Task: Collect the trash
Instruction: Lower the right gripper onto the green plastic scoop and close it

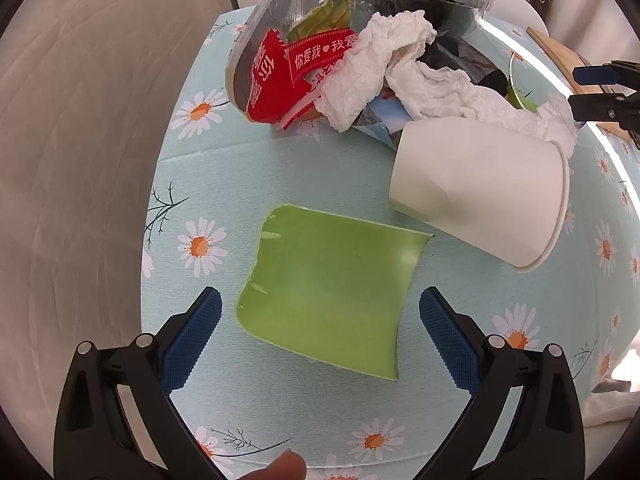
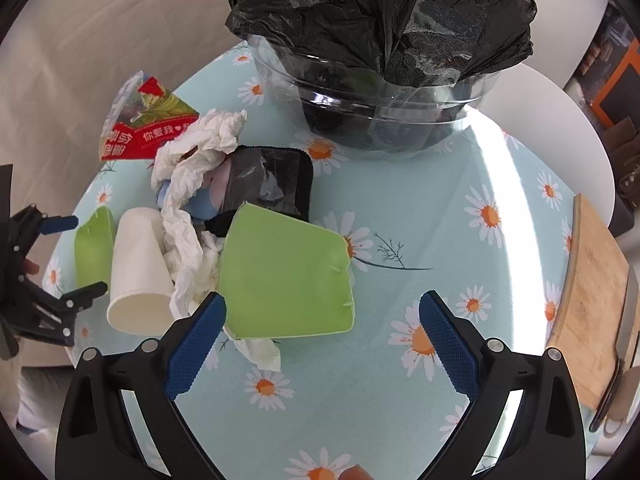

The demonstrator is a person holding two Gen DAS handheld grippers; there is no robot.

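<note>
A round table in daisy-print cloth (image 2: 460, 184) stands by a beige curtain (image 1: 80, 140).

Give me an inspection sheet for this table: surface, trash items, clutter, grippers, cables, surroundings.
Surface: round table, daisy-print tablecloth.
Job's things: two green cup pieces, one ahead of the left gripper, one ahead of the right; white paper cup on its side; crumpled tissue; red snack wrapper; black pouch; clear bin with black bag.
Clutter: wooden board at the table's edge.
Grippers: left gripper open; right gripper open; both empty.
Cables: nothing seen.
Surroundings: pale floor.
</note>
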